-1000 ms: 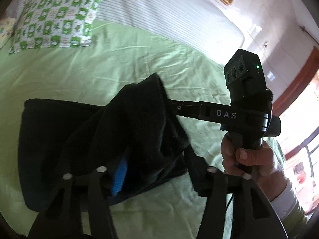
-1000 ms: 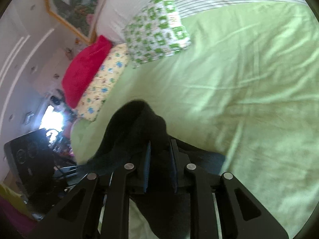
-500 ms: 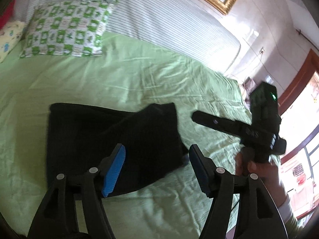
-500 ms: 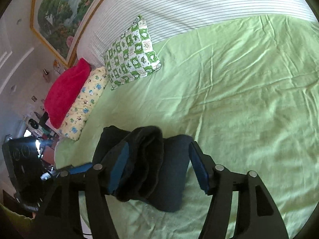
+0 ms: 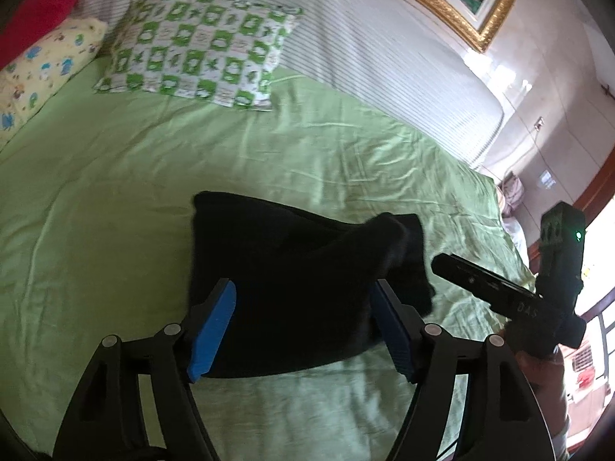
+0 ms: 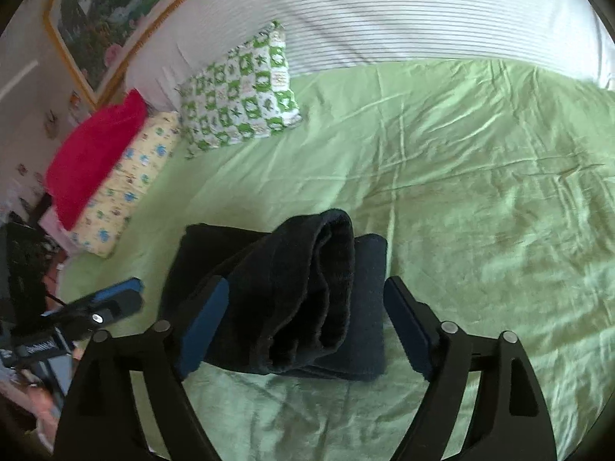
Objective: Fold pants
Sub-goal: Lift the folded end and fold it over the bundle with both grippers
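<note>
The dark pants (image 5: 300,276) lie folded in a thick bundle on the green bedsheet (image 5: 269,146); in the right wrist view the pants (image 6: 292,292) show a rolled top layer bulging up. My left gripper (image 5: 303,330) is open and empty, its blue pads on either side of the bundle's near edge, above it. My right gripper (image 6: 303,322) is open and empty, also just short of the bundle. The right gripper also shows at the right of the left wrist view (image 5: 499,292).
A green-and-white checked pillow (image 5: 200,53), a yellow patterned pillow (image 5: 42,73) and a red pillow (image 6: 96,153) lie at the head of the bed by a striped cover (image 6: 423,11). A framed painting (image 6: 115,11) hangs behind. The bed's edge is at the right (image 5: 511,230).
Both grippers were shut on the pants a second ago; they opened, let the fabric drop onto the bundle and drew back.
</note>
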{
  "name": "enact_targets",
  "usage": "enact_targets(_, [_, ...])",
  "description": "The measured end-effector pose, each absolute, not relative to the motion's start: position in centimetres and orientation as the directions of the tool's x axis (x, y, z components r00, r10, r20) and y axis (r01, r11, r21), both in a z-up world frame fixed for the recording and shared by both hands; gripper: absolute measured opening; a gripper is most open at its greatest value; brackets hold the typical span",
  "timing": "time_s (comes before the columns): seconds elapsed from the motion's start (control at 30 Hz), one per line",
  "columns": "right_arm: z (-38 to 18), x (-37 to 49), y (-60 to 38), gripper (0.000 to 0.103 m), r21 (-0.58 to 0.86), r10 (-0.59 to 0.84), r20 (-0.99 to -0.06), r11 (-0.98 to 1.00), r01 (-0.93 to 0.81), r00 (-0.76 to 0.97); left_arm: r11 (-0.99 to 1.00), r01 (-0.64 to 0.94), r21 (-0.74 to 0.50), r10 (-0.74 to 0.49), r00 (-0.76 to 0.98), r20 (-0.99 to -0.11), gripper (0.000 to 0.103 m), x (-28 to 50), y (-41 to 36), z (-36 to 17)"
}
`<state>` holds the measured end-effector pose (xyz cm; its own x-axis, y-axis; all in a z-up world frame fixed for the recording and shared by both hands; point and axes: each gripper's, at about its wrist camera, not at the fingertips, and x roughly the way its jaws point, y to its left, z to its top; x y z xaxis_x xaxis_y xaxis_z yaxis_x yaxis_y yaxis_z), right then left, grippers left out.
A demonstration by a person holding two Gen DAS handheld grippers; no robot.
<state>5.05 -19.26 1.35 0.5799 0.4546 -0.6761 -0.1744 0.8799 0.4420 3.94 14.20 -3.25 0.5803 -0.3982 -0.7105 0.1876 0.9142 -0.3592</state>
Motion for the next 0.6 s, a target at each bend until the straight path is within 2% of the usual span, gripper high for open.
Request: enact_targets(0.6, [-2.9,5.2,-20.2,0.084,0.503,0.466,-0.702,0.860,-0.087,0.539,0.924,0.108,-0.366,-0.367,0.518,-0.773,0.075,7.3,16.9,-7.8])
